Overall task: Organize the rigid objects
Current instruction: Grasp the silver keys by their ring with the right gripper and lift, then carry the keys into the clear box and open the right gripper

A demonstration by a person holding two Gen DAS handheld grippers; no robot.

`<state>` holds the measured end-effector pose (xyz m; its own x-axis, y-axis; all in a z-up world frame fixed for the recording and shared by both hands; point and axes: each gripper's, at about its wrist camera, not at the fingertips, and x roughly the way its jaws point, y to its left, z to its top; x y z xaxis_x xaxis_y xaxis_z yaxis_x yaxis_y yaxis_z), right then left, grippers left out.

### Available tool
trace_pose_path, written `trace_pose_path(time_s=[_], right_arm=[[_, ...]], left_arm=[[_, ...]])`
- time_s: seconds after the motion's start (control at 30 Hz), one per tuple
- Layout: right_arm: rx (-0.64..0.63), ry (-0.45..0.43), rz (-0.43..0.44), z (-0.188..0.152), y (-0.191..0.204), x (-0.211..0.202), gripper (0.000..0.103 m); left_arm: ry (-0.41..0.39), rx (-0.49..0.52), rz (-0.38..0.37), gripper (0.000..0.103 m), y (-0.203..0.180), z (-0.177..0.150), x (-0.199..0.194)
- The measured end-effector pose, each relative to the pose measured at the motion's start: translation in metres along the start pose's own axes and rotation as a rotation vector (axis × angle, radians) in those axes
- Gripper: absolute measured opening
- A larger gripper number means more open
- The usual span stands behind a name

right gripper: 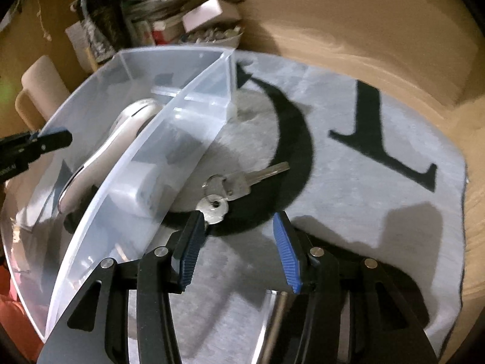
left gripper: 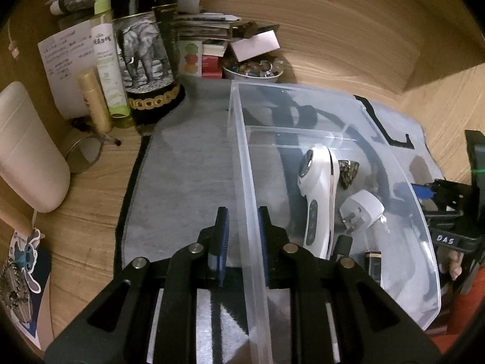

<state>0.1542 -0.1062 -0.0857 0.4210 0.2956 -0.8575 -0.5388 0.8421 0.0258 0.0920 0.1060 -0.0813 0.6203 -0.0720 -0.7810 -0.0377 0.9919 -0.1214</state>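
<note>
- The left gripper (left gripper: 241, 236) straddles the near wall of the clear plastic storage bin (left gripper: 242, 157), one blue pad inside and one outside; whether the pads press the wall cannot be told, but the hold looks meant to steady the bin for loading
- Already in the bin lie a white handheld device with a round lens head (left gripper: 318, 194), at about 1 o'clock from the left gripper, and a white two-prong plug adapter (left gripper: 362, 212) beside it at 2 o'clock
- The right gripper (right gripper: 239, 242) is spread wide, hovering over the grey mat with black lettering (right gripper: 348, 188)
- The bunch of silver keys (right gripper: 233, 185), still outside the bin, lies on the mat at 12 o'clock from it, one key head touching the left pad, probably the next pick
- Readable writing: "DAS" on the right gripper's body in the left view; the green spray bottle (left gripper: 106, 60) carries Chinese characters too small to read
</note>
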Motion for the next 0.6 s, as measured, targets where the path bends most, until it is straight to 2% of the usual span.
trace_pose_path(time_s=[0.27, 0.33, 0.37, 0.6], right_arm=[[-0.027, 0.018, -0.014, 0.003, 0.009, 0.012, 0.044], [-0.032, 0.0, -0.029, 0.002, 0.009, 0.012, 0.028], [-0.033, -0.004, -0.029, 0.003, 0.009, 0.012, 0.024], [-0.007, -0.035, -0.04, 0.0, 0.003, 0.002, 0.023]], left_arm=[[-0.004, -0.006, -0.017, 0.019, 0.006, 0.0, 0.0], [-0.006, -0.003, -0.018, 0.019, 0.006, 0.0, 0.0], [-0.006, -0.001, -0.019, 0.019, 0.006, 0.001, 0.001], [-0.004, 0.018, -0.011, 0.018, 0.001, 0.003, 0.001]])
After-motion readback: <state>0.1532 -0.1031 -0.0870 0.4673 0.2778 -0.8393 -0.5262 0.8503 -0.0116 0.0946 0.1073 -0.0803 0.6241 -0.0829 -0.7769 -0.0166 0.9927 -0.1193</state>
